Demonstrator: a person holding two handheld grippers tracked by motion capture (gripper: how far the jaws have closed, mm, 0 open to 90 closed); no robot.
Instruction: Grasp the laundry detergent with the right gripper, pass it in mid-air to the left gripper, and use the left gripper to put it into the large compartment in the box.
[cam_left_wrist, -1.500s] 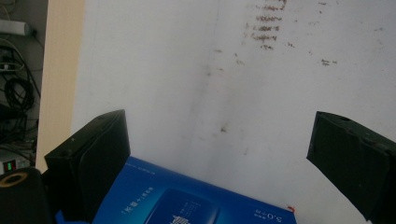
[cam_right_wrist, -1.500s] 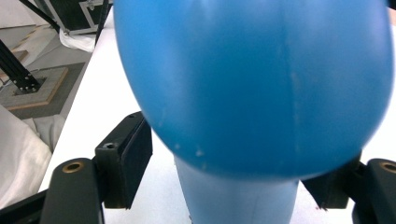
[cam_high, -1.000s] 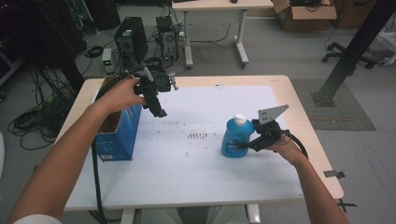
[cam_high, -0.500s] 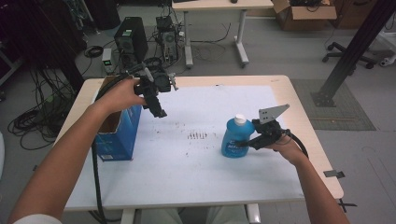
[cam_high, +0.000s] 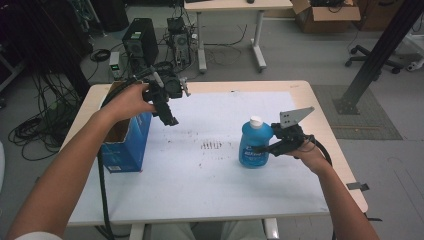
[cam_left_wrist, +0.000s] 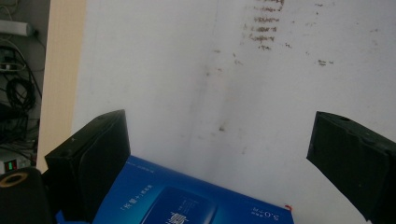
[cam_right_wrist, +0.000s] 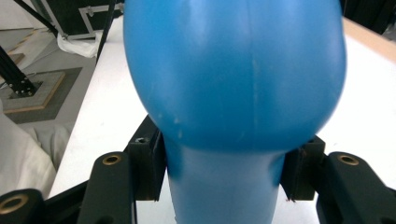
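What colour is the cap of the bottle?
White. The cap on the blue bottle shows best in the high view.

Both grippers are black: the right gripper (cam_high: 263, 148) carries a grey three-cornered plate behind its fingers. Brass-ringed screw holes sit below its fingers (cam_right_wrist: 150, 165). A black cable trails from the left gripper (cam_high: 170, 119).

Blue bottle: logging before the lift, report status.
Right tool shut on blue bottle, upright on table. Left tool open above blue box. Nothing in the way.
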